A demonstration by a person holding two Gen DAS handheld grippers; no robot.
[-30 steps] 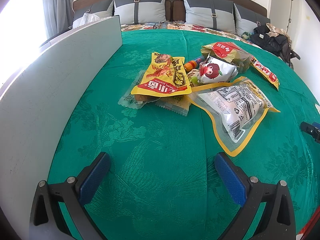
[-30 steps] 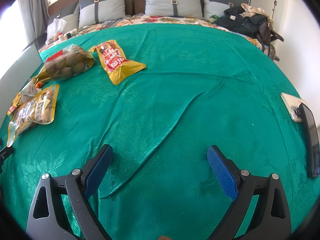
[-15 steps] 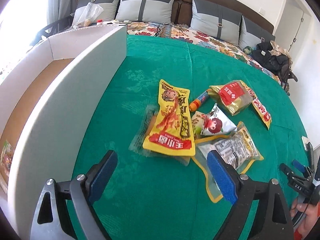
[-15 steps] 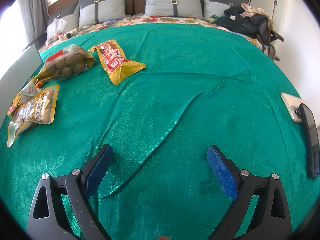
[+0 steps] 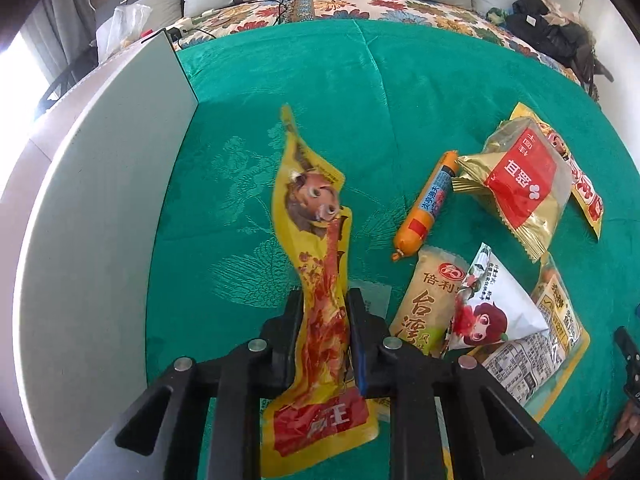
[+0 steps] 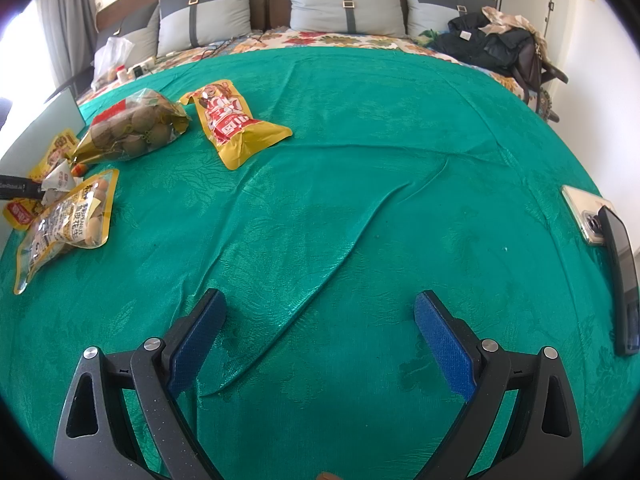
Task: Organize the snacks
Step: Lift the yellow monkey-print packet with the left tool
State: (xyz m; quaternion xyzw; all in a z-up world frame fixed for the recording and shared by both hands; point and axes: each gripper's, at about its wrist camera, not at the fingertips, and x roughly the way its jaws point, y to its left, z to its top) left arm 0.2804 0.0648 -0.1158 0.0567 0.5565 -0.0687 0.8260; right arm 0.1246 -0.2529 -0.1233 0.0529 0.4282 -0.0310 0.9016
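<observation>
My left gripper [image 5: 324, 300] points steeply down and its jaws are closing, with the pads pinching a yellow snack pouch [image 5: 316, 216] with a cartoon ox. The pouch is bunched narrow between them, its top end toward the white box wall [image 5: 100, 220]. To its right on the green bedspread lie an orange sausage stick [image 5: 430, 208], a gold-and-red bag [image 5: 520, 184], a beige-green pack [image 5: 428, 304], a white cartoon pack [image 5: 492, 312] and a peanut pouch [image 5: 556, 340]. My right gripper [image 6: 320, 332] hovers open over bare bedspread with nothing between its fingers.
In the right wrist view a yellow-red pouch [image 6: 232, 120], a bag of round brown snacks [image 6: 136, 128] and the peanut pouch [image 6: 68, 224] lie far left. Two phones [image 6: 588, 216] rest at the right edge. Pillows and dark clothes [image 6: 492, 44] are at the head.
The left gripper moved in over the snack pile and went from wide open to closed on the yellow pouch, which is now bunched up. The right gripper has not moved.
</observation>
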